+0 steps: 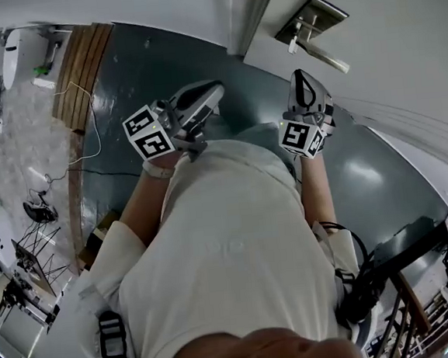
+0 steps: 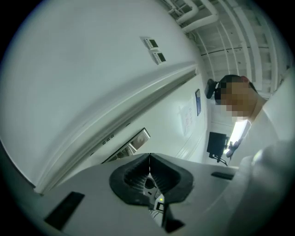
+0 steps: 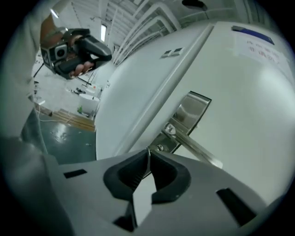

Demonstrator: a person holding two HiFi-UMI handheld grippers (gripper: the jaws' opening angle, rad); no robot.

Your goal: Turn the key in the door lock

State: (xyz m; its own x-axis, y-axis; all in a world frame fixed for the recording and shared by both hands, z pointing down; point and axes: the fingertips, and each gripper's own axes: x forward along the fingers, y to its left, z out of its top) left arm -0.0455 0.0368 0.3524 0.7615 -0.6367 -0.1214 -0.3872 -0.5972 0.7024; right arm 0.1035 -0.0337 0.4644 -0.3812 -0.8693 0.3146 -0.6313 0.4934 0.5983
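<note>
The key (image 1: pixel 293 45) shows as a small pale piece sticking out at the lower end of the lock plate (image 1: pixel 320 10), on the white door (image 1: pixel 406 34). It is too small to tell how it is turned. The lever handle (image 1: pixel 330 56) juts from the middle of the plate, just beside the key.

In the head view the right gripper (image 1: pixel 300 78) sits just below the plate, pointing toward it, with its tips near the key but apart from it. In the right gripper view its jaws are pressed together. A thin bright line shows at the very tips, and I cannot tell whether it is a thing or only the seam. The lower end of the plate lies just beyond the tips.

The left gripper (image 1: pixel 215 89) is well to the left of the plate, past the edge of the door frame and above the dark green floor (image 1: pixel 144 72). Its jaws are also closed against each other with nothing between them. In the left gripper view it faces plain white wall rather than the plate.

The person's white shirt (image 1: pixel 239 259) fills the head view below the plate.
</note>
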